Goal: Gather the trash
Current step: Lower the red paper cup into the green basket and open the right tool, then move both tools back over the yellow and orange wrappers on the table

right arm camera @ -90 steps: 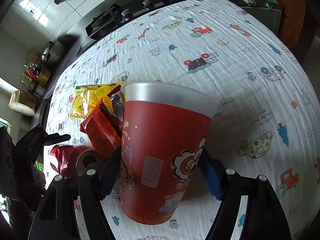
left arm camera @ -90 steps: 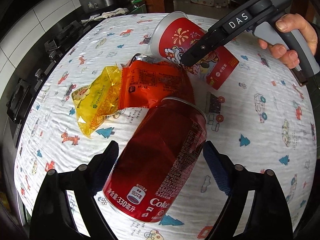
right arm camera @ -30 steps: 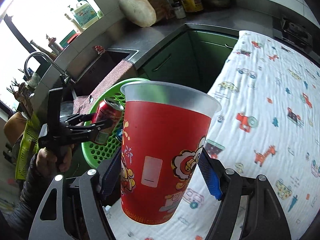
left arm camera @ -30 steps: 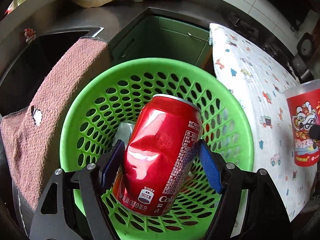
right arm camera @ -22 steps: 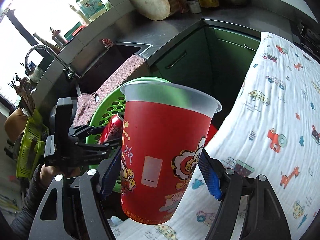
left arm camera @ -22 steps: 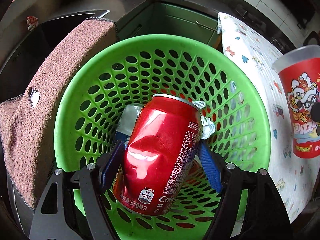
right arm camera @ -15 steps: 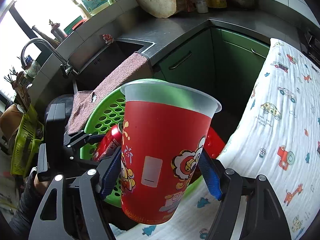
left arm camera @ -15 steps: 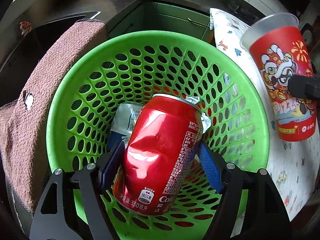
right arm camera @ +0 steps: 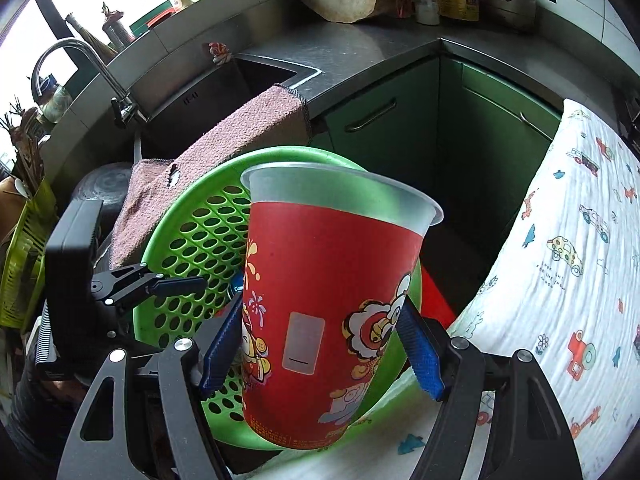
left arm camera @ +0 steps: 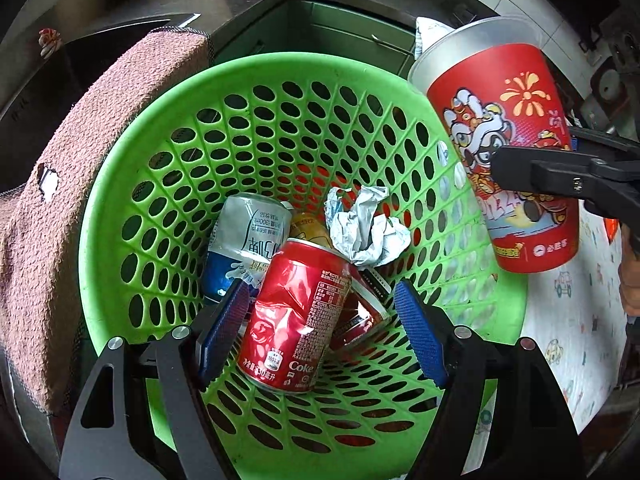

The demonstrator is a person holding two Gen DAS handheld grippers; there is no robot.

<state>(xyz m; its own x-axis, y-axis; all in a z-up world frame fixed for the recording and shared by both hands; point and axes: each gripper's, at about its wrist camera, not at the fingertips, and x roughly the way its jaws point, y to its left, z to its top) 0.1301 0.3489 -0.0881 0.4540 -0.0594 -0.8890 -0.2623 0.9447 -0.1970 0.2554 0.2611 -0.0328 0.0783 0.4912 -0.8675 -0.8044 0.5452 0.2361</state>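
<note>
Over the green basket (left arm camera: 120, 208) our left gripper (left arm camera: 320, 324) hangs open, Coke can (left arm camera: 296, 316) dropped, while our right gripper (right arm camera: 320, 340) clamps the red cup (right arm camera: 332, 300), which could clip the rim and bounce out.

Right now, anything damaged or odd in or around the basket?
Red Coke can in the green basket is dented and crumpled, lying among other cans below the open left gripper. The brown towel draped over the rim has a small hole.

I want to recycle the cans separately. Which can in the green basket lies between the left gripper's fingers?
The dented red Coke can. It lies between the open left gripper pads, untouched, in front of the silver-and-blue can and the mostly hidden gold one in the green basket.
</note>
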